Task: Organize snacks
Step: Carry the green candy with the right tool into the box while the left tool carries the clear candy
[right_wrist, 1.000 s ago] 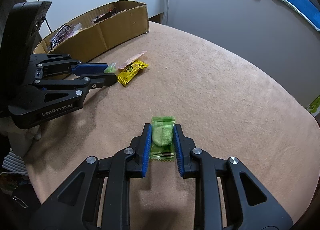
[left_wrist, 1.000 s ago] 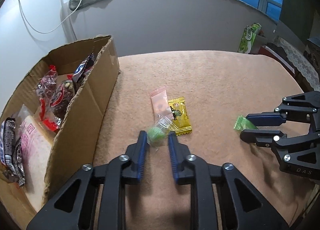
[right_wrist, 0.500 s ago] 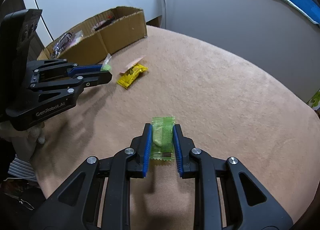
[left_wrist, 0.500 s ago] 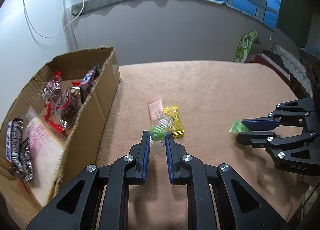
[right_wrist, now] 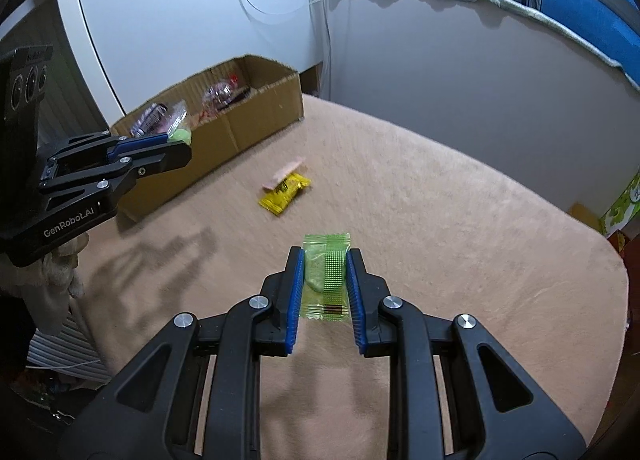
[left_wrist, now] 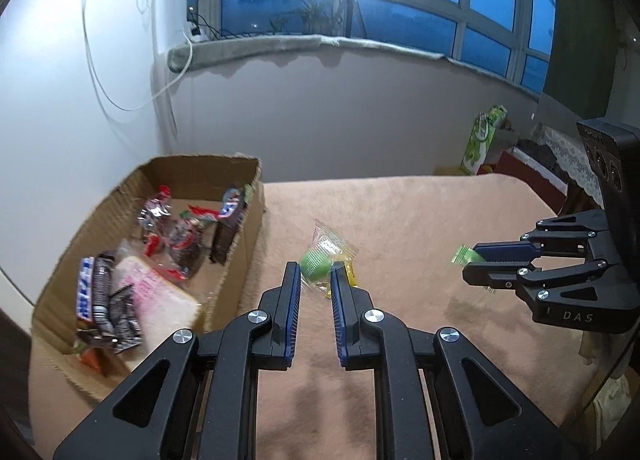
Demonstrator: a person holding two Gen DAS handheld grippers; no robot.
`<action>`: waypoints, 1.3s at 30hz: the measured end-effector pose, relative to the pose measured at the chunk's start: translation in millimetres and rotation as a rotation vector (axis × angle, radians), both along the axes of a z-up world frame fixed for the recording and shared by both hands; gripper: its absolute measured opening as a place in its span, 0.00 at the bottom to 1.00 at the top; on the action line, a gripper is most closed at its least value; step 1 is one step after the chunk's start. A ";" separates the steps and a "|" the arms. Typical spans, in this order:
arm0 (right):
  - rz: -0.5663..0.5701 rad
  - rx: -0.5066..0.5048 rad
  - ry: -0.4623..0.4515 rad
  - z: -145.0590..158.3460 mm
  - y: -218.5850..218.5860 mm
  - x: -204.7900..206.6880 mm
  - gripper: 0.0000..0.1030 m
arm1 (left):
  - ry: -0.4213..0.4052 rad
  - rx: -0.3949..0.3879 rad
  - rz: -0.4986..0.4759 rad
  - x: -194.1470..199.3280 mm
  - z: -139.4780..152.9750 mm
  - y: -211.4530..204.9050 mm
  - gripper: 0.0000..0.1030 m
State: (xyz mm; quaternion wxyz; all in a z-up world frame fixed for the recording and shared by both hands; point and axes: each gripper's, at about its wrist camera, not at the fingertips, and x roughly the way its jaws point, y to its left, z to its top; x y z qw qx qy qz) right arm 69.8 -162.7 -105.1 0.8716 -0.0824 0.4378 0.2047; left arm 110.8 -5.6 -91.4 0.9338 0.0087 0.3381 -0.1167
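Note:
My left gripper [left_wrist: 315,271] is shut on a clear-wrapped green candy [left_wrist: 320,260], held in the air to the right of the cardboard box [left_wrist: 236,280]; in the right wrist view that left gripper [right_wrist: 182,146] hangs beside the box [right_wrist: 240,128]. A flat green snack packet [right_wrist: 326,272] is clamped upright in my right gripper [right_wrist: 324,260], lifted off the beige tabletop [right_wrist: 440,200]. From the left wrist view, the right gripper [left_wrist: 476,262] shows at the right with the green packet [left_wrist: 464,254] poking out. A yellow packet [right_wrist: 285,193] and a pink packet [right_wrist: 284,173] lie on the table.
The box holds several wrapped snacks [left_wrist: 176,236] and a pink-printed white packet [left_wrist: 160,300]. A white wall with a cable and a grey window ledge [left_wrist: 280,48] stand behind. A green bag [left_wrist: 482,140] sits beyond the table's far right edge.
Both grippers have risen off the table with their snacks. The left one shut on the green candy and lifted it away from the yellow and pink packets.

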 end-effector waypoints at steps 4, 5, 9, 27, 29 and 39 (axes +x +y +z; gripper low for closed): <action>0.006 -0.001 -0.021 12.1 6.1 0.0 0.21 | -0.026 -0.008 0.011 -7.6 9.2 8.5 0.13; 0.008 0.000 -0.025 14.5 8.2 1.3 0.21 | -0.033 -0.010 0.015 -9.1 11.8 11.3 0.13; 0.014 0.008 -0.046 27.3 17.9 2.9 0.21 | -0.058 -0.024 0.031 -14.3 21.2 26.2 0.13; 0.071 0.001 -0.143 69.9 83.1 47.8 0.21 | -0.103 -0.046 0.165 -29.9 35.0 103.9 0.13; 0.079 0.001 -0.148 71.5 91.6 56.4 0.21 | -0.101 -0.045 0.182 -29.2 34.1 111.7 0.13; 0.119 -0.019 -0.150 69.1 129.2 97.2 0.21 | -0.079 -0.052 0.235 -14.6 28.9 138.4 0.13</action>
